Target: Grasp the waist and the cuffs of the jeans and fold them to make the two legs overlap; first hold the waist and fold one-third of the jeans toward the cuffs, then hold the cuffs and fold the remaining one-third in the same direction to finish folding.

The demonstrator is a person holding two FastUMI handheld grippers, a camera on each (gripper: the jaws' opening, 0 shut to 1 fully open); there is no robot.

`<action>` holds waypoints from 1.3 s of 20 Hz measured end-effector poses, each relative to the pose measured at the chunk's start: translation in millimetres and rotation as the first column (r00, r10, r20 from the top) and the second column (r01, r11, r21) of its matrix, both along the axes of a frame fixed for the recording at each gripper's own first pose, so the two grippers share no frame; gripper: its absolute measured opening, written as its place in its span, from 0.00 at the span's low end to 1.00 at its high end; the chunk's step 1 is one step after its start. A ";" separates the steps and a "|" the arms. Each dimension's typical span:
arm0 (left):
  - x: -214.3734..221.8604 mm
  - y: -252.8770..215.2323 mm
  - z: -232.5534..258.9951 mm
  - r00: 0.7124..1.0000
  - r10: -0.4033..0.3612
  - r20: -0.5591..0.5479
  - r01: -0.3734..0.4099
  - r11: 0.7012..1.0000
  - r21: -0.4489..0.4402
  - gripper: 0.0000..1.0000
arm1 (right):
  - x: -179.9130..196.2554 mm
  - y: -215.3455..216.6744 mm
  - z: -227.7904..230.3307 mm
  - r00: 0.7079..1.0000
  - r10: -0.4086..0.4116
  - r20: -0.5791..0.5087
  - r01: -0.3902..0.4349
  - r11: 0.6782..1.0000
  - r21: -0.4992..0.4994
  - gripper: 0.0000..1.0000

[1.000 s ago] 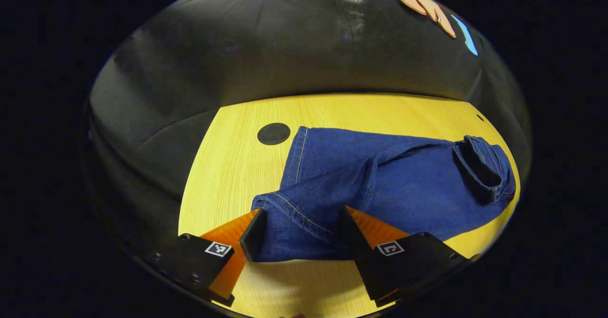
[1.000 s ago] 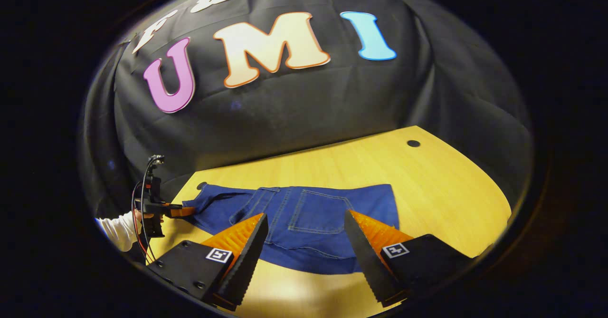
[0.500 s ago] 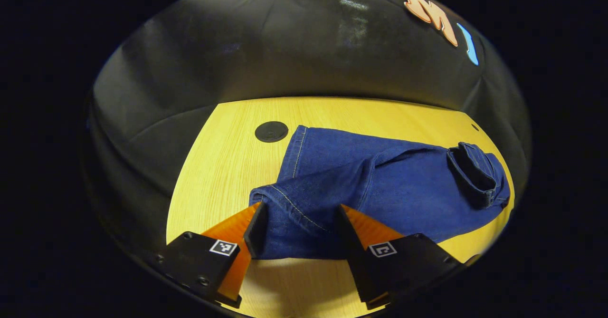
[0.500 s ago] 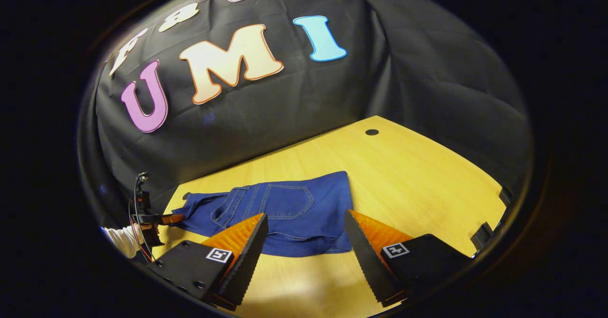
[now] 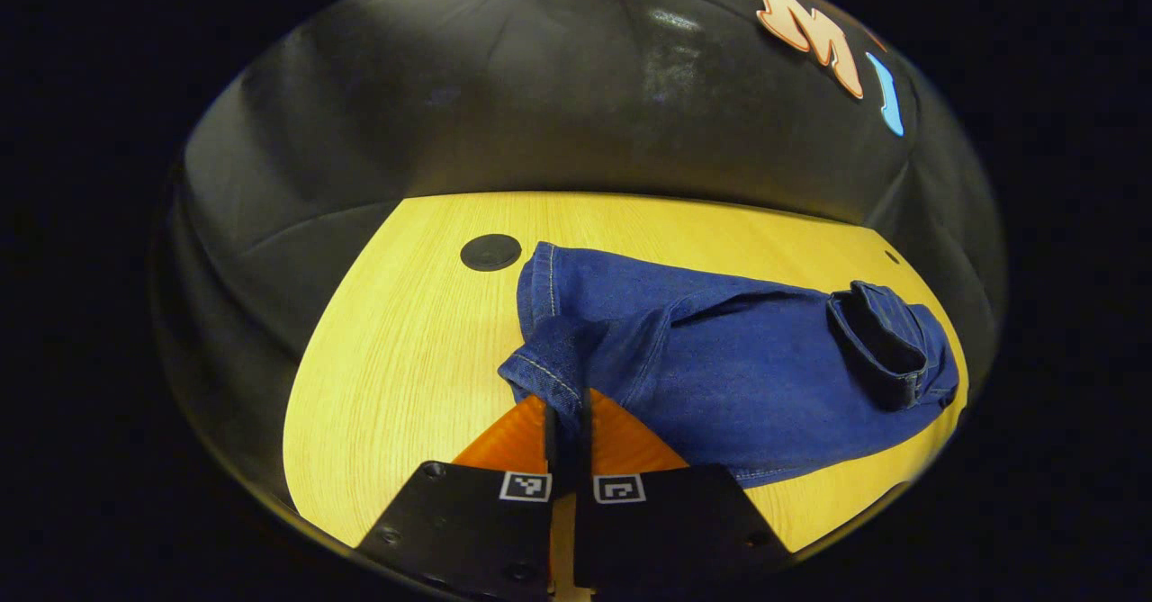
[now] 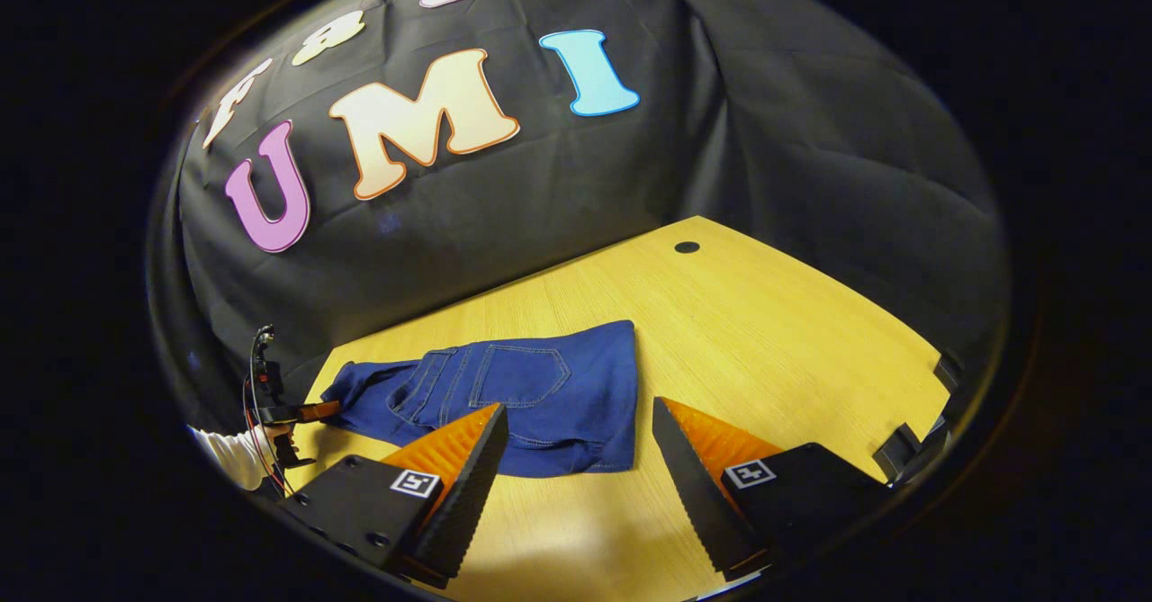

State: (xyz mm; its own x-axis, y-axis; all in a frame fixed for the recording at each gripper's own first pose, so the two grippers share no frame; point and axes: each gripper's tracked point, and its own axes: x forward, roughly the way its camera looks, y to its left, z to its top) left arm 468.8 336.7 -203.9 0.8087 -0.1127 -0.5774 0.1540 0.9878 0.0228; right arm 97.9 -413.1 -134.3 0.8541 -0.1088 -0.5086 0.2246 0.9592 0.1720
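The jeans (image 5: 738, 377) lie flat on the worktop (image 5: 405, 377), legs seemingly already overlapped. The left hand-held gripper (image 5: 567, 422) is pressed together, pinching the near cuff (image 5: 549, 372) right at its tips. The right hand-held gripper (image 6: 576, 458) hovers spread, the waist (image 6: 585, 404) just ahead of it. The waist-end fold appears next, so the right gripper must close on the waistband.

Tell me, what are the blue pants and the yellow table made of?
The jeans look like denim: matte, deep blue woven cloth with pale stitched seams and soft creases. The table looks like light wood or a wood-look laminate: fine straight grain lines and a smooth, faintly shiny top. Which of the two, I cannot tell.
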 end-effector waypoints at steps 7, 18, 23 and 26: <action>3.0 -0.6 3.5 1.000 0.012 -0.020 -0.011 1.000 0.016 0.00 | -12.8 -5.2 8.6 1.000 -0.013 0.006 0.013 1.000 -0.019 0.99; -10.8 -27.0 67.0 0.999 0.011 0.039 -0.005 0.990 -0.143 0.00 | -9.1 9.1 1.8 0.999 0.053 0.003 -0.053 0.999 -0.004 0.99; -33.2 -86.0 131.8 0.988 -0.073 0.133 0.092 0.985 -0.146 0.00 | 2.0 13.0 3.8 0.996 0.093 0.015 -0.094 0.995 0.023 0.99; -48.8 -139.7 160.3 0.977 -0.129 0.169 0.157 0.973 -0.166 0.00 | 5.3 4.9 7.4 0.993 0.112 0.021 -0.113 0.993 0.031 0.99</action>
State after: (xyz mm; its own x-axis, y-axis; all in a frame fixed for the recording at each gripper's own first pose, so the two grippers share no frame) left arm 420.0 197.0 -43.6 0.8551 -0.3234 -0.4053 0.3027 0.9460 -0.1162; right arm 103.2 -408.2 -127.0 0.8695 0.0046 -0.4939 0.1119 0.9721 0.2060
